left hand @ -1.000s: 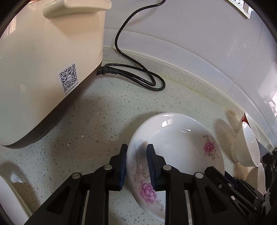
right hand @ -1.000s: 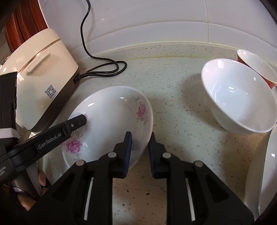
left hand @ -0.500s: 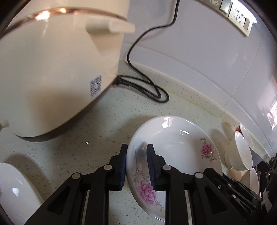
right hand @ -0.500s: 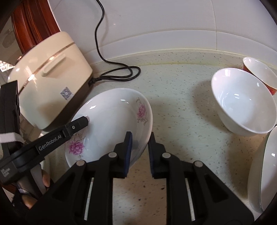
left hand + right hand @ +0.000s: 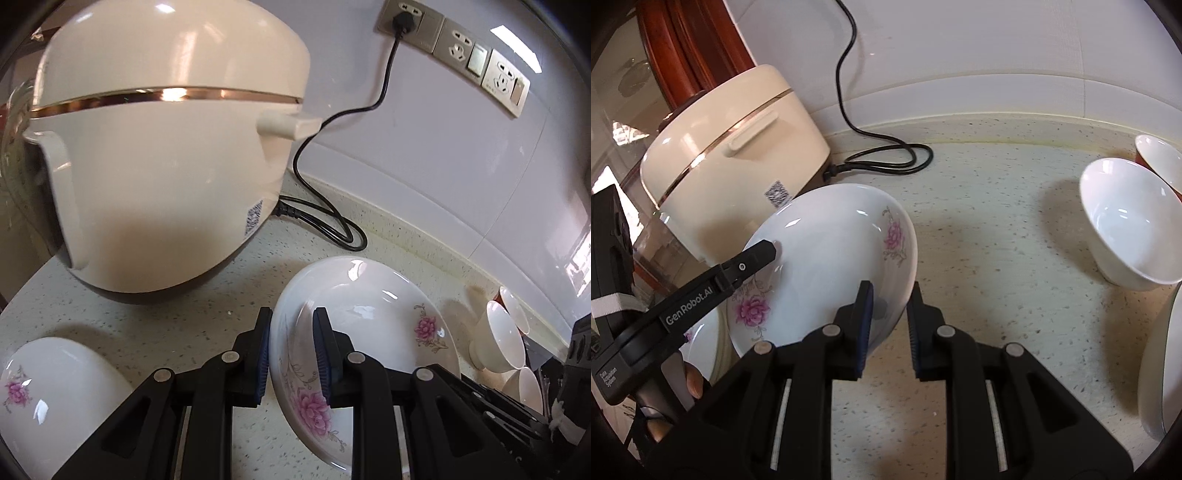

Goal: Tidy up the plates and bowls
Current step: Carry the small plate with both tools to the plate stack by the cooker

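A speckled cream counter (image 5: pixel 997 258) meets a white tiled wall (image 5: pixel 461 155) carrying sockets (image 5: pixel 458 48); a rice cooker (image 5: pixel 155 166) stands at ten o'clock. Both the left gripper (image 5: pixel 291 354) and right gripper (image 5: pixel 889 325) are clamped on opposite rims of the flowered plate (image 5: pixel 827 258), which now hangs higher above the counter than a second ago. A white bowl (image 5: pixel 1126 229) sits at two o'clock.

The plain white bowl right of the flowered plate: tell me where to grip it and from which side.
Grip the plain white bowl by its rim, one finger inside and one outside the wall. It stands upright on its foot on the counter, mouth open upward, so come down from above on the near rim. The red-backed bowl crowds its far side, and another white dish lies right of the approach.
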### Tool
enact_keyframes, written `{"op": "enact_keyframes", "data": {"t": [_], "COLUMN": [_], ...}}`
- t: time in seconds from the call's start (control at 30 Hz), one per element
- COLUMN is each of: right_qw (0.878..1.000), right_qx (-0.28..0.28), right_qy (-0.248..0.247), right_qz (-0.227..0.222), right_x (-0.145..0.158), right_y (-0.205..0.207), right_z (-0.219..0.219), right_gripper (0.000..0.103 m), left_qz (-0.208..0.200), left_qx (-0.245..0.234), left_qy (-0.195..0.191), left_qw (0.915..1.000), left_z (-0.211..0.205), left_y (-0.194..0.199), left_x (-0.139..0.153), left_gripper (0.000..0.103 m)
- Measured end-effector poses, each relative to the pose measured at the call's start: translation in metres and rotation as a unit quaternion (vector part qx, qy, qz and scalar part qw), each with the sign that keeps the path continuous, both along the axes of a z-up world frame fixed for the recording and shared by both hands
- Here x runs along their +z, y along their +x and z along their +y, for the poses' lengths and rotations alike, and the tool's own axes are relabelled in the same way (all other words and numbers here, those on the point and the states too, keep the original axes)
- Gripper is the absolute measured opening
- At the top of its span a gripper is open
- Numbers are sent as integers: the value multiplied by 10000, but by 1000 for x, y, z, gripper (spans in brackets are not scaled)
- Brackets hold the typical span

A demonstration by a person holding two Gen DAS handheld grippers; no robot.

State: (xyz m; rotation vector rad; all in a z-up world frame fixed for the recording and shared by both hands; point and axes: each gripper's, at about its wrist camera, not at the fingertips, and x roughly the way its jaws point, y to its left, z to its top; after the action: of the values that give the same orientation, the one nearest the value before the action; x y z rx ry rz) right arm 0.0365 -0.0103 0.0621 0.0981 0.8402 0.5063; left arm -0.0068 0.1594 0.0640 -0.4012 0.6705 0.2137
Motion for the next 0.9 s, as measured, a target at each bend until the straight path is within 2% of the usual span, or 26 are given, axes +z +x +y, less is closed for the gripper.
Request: {"op": "enact_keyframes", "data": {"t": [0.43,0.9], "right_qw": [9989,9951], "right_qx": [420,923], "right_qy": [98,223], "right_qz": [-190,-286], "right_x": [9,9], "right_y": [-19,-38], "right_z": [23,50], "right_gripper": [22,22], "left_qz": [-30,-219], "left_qx": [150,356], "left_qy": [172,417], "left_qw": [9997,9983], "left_z": [16,29], "left_y": [-28,-69], "left_x": [4,25], "left_gripper": [23,23]}}
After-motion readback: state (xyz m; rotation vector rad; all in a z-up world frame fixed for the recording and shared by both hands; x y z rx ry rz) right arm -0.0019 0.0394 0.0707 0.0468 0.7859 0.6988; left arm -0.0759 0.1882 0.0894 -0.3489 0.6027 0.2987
